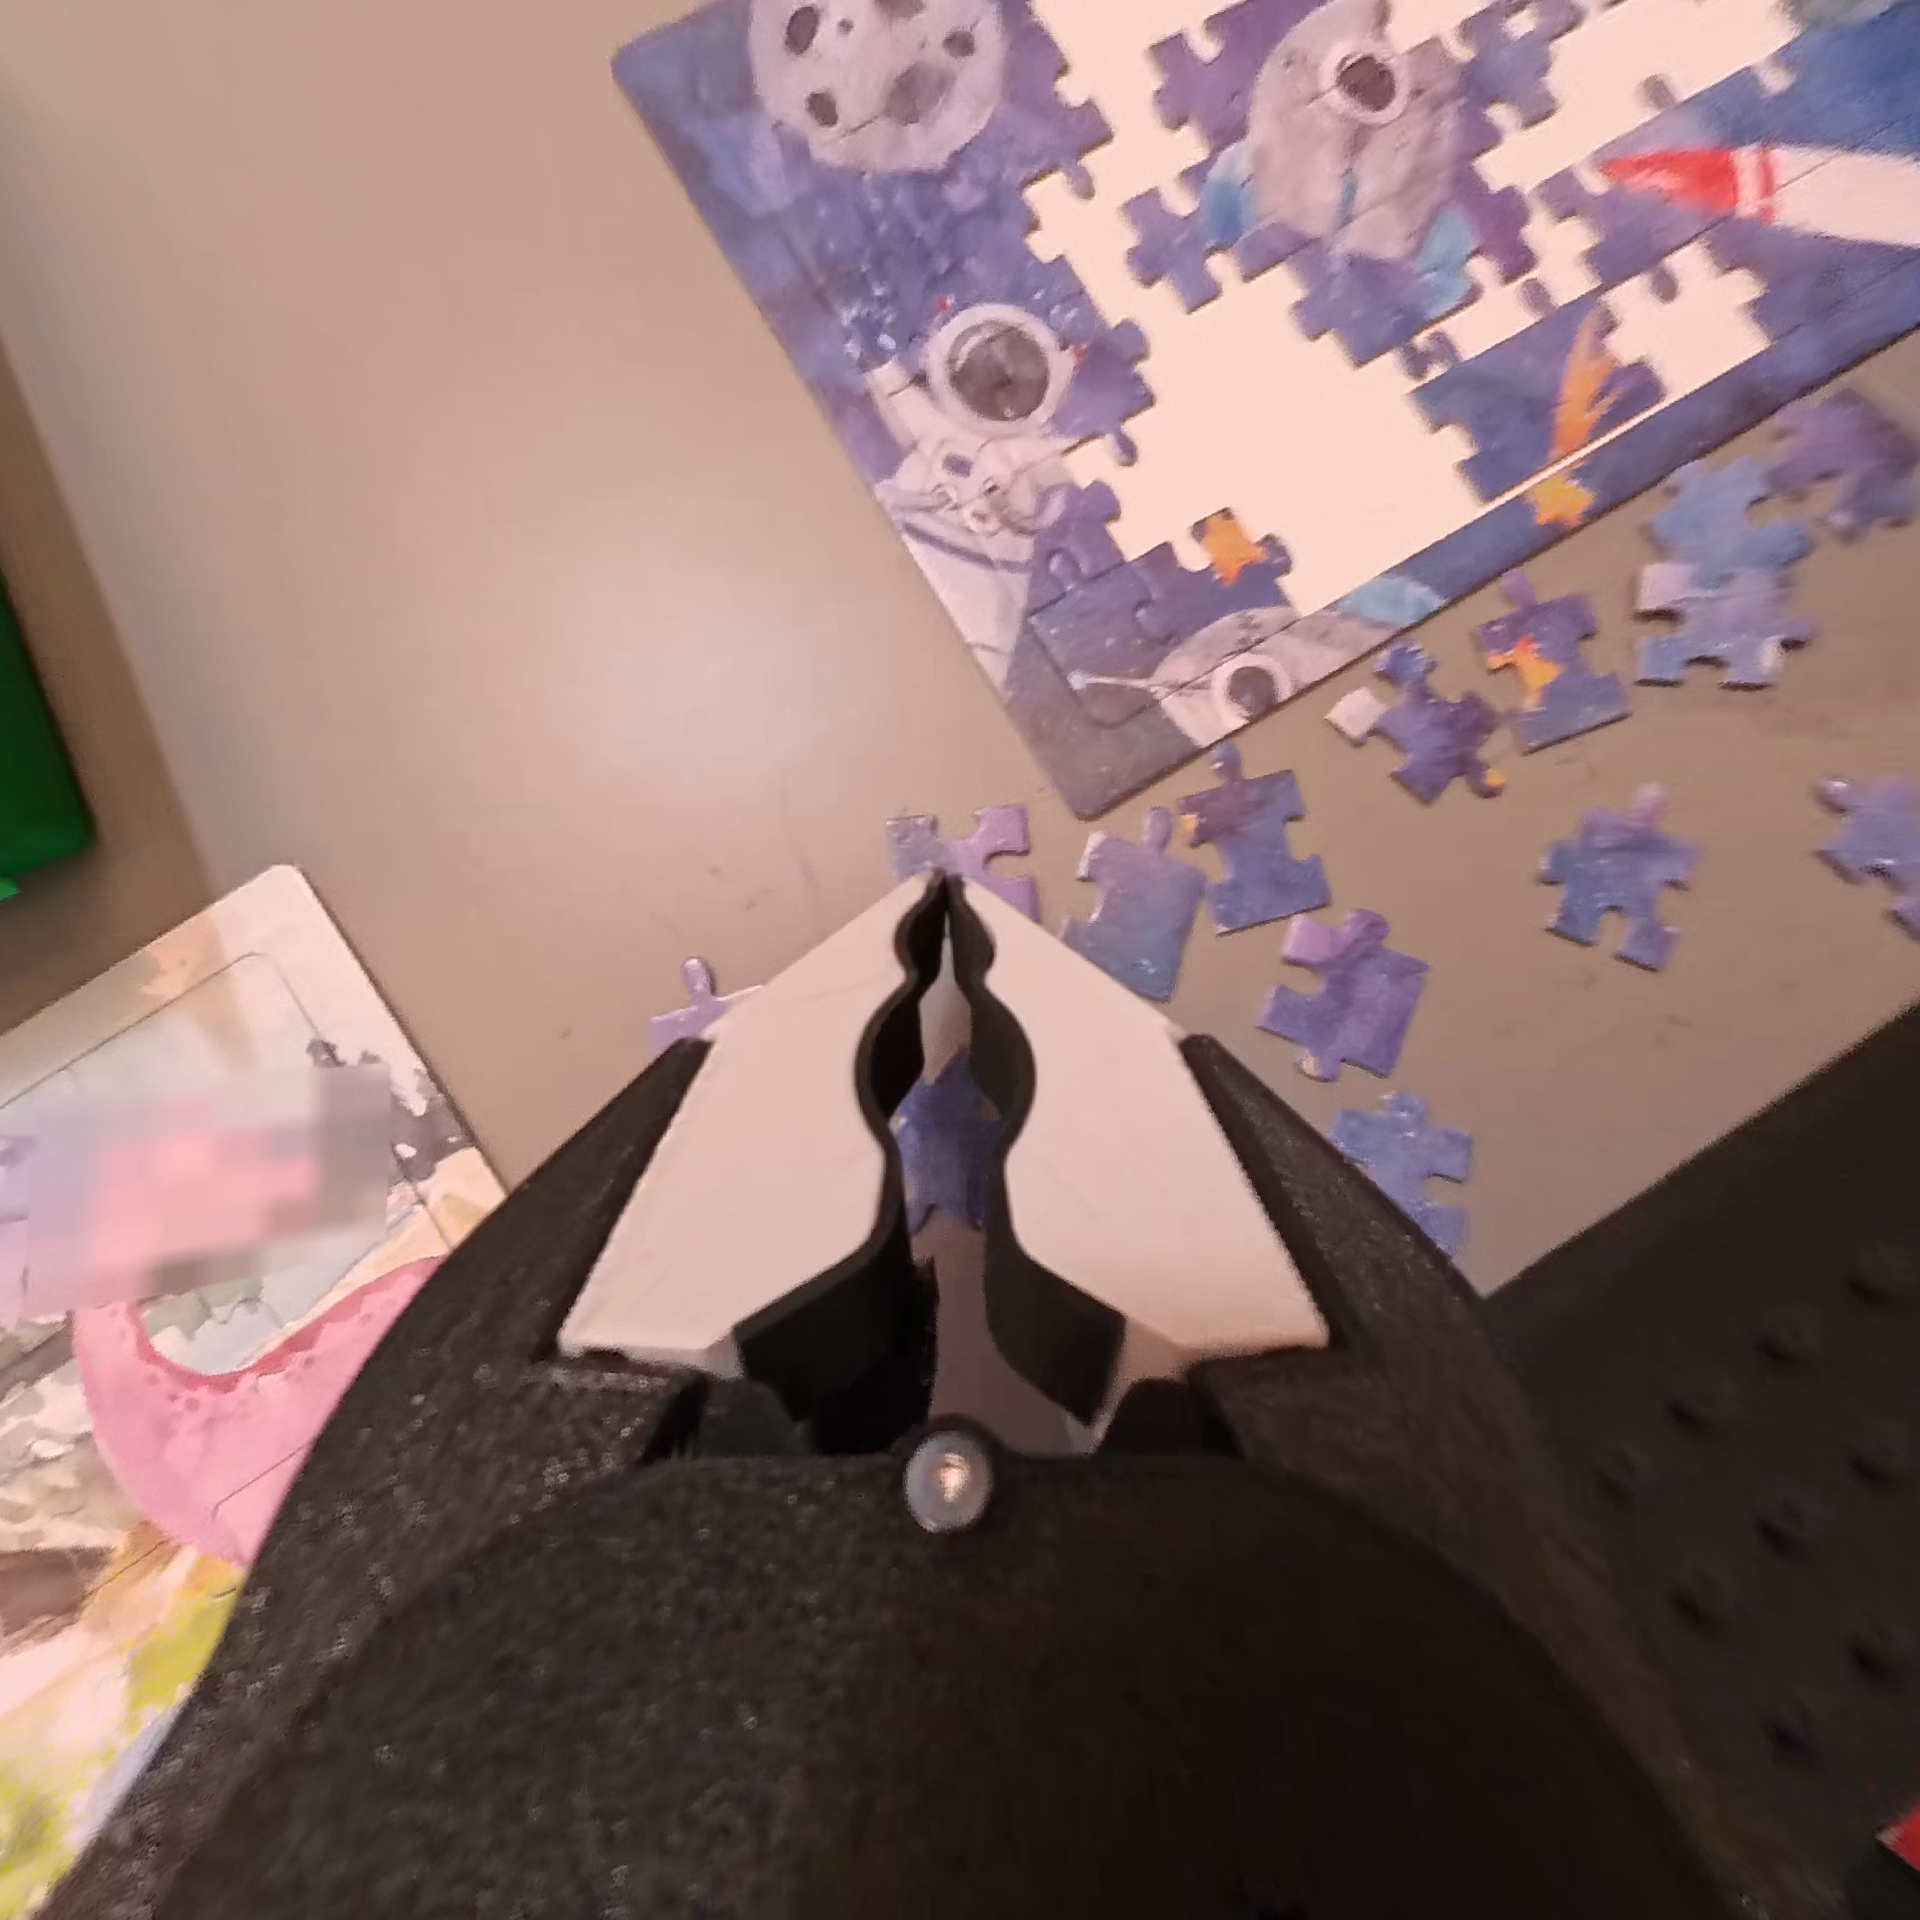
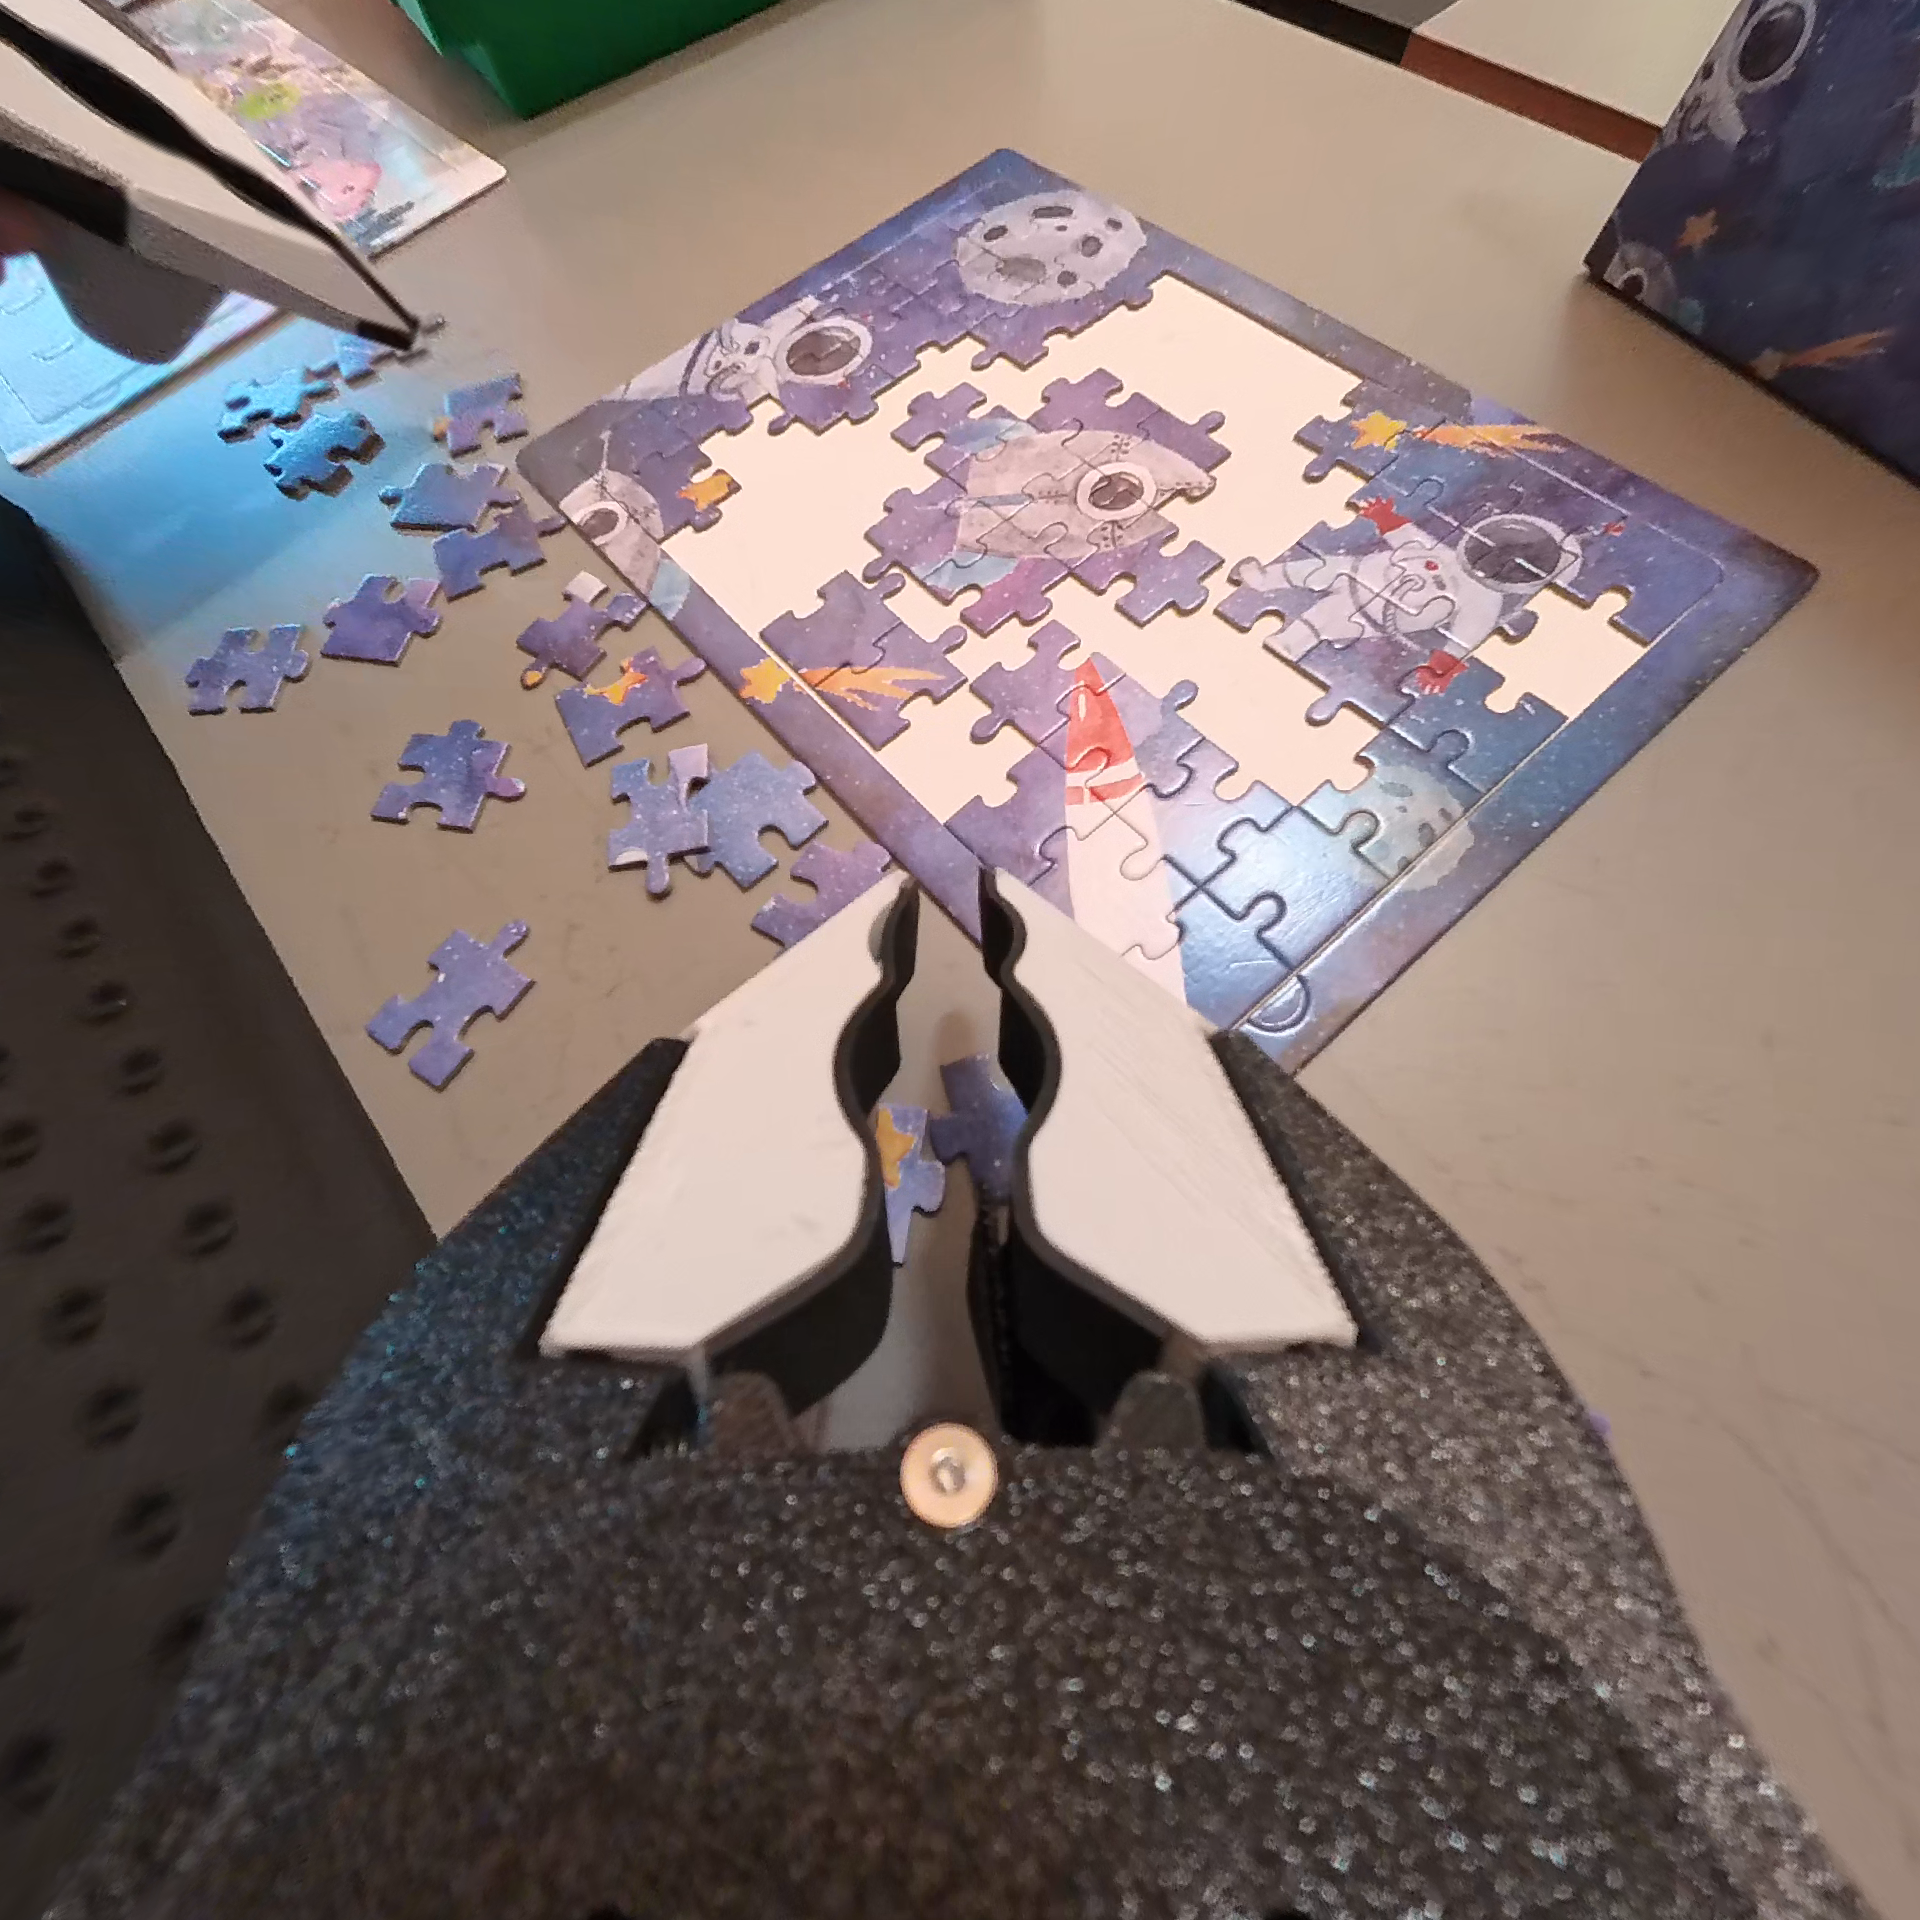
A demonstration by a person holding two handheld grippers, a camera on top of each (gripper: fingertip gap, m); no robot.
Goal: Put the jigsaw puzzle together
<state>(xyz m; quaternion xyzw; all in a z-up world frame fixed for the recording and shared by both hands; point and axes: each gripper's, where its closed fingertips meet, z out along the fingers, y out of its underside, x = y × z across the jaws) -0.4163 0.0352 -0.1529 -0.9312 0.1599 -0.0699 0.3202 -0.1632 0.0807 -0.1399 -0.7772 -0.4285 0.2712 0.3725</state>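
Note:
The space-themed jigsaw board (image 1: 1226, 416) (image 2: 1247, 343) lies on the grey table, partly filled, with white gaps between clusters of placed pieces. Several loose purple pieces (image 1: 1351, 987) (image 2: 447, 774) lie scattered beside its edge. My left gripper (image 1: 943, 883) is shut, its tips down on a pale purple loose piece (image 1: 1003, 836). I cannot tell whether it pinches the piece. The right wrist view shows this gripper at the top left (image 2: 405, 332). My right gripper (image 2: 943, 894) is slightly open and empty, over the board's near corner. Loose pieces (image 2: 977, 1122) lie under it.
A second puzzle with a pink shape (image 1: 156, 1247) (image 2: 343, 135) lies left of the loose pieces. A green box (image 2: 582, 42) stands behind it. A dark space-printed box (image 2: 1787, 208) stands at the far right. A black perforated mat (image 1: 1714, 1351) (image 2: 125, 1039) borders the table.

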